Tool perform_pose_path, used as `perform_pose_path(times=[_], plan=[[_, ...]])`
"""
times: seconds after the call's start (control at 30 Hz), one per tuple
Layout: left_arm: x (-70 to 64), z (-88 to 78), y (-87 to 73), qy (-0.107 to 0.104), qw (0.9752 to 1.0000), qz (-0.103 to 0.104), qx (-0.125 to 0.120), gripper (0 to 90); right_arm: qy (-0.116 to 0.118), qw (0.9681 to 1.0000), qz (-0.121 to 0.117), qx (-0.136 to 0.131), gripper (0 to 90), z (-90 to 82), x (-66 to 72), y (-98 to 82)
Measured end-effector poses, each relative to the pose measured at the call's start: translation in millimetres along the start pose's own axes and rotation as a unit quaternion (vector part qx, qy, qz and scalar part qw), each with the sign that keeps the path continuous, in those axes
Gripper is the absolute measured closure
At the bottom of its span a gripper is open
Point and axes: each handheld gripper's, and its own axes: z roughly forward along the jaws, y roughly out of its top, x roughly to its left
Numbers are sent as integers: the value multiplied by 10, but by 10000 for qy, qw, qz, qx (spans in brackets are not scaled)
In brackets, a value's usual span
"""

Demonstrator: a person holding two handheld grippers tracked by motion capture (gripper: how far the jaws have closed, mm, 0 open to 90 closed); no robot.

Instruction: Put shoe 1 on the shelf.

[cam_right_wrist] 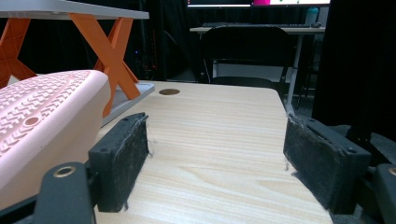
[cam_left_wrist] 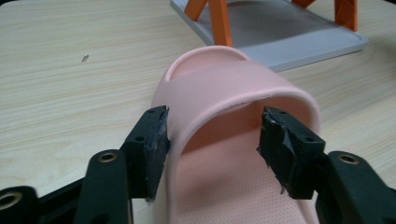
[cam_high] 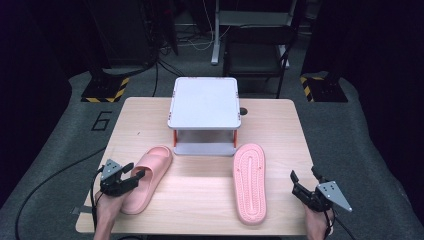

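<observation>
Upright slipper: pale pink moulded foam slide (cam_left_wrist: 233, 88) with a broad arched strap and a dotted footbed, lying sole down at the front left of the light wooden table (cam_high: 200, 197), toe towards the grey shelf stand with orange legs (cam_high: 205, 105).
Left gripper (cam_left_wrist: 212, 149): jaws part open, straddling one side of the strap; left pad (cam_left_wrist: 156, 149) touching its outer wall, the other inside, clear.
Overturned slipper: matching pink slide (cam_high: 250, 182), ribbed sole up, front right.
Right gripper (cam_high: 306, 186): jaws wide apart, empty, beside that sole.
</observation>
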Motion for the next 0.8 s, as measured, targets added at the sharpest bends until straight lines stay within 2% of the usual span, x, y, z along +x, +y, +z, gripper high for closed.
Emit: perform_pose_path(times=[0.07,0.1,0.23,0.3,0.33,0.47,0.5,0.53,0.63,0.67,0.73,0.8], plan=[[36,10,-6,-21,10000,-57,13,485,47,10000,35,-16,223,-5,-2,7],[65,32,-20,35,9999,-120,46,518,66,10000,47,-26,228,-17,-5,12],[108,67,-43,75,9997,-174,135,568,80,10000,33,-16,239,-21,2,14],[129,92,-56,130,9996,-163,173,629,107,9999,20,-8,251,-18,6,16],[154,104,-59,182,9995,-199,193,696,154,9999,41,18,258,-6,19,15],[167,105,-59,264,9993,-194,192,739,222,9997,-30,53,263,19,42,14],[164,104,-57,294,9992,-192,189,748,248,9997,-32,76,263,27,57,17],[136,100,-51,412,9988,-163,197,772,376,9992,-43,128,262,49,71,31],[104,94,-43,411,9989,-139,190,794,476,9988,-9,148,259,82,81,75],[62,89,-24,374,9990,-134,190,807,599,9981,-15,115,259,111,94,158],[36,92,-11,384,9990,-123,173,810,621,9980,-52,90,260,125,101,198],[-30,107,35,360,9992,-110,151,808,773,9970,26,38,260,187,140,326]])
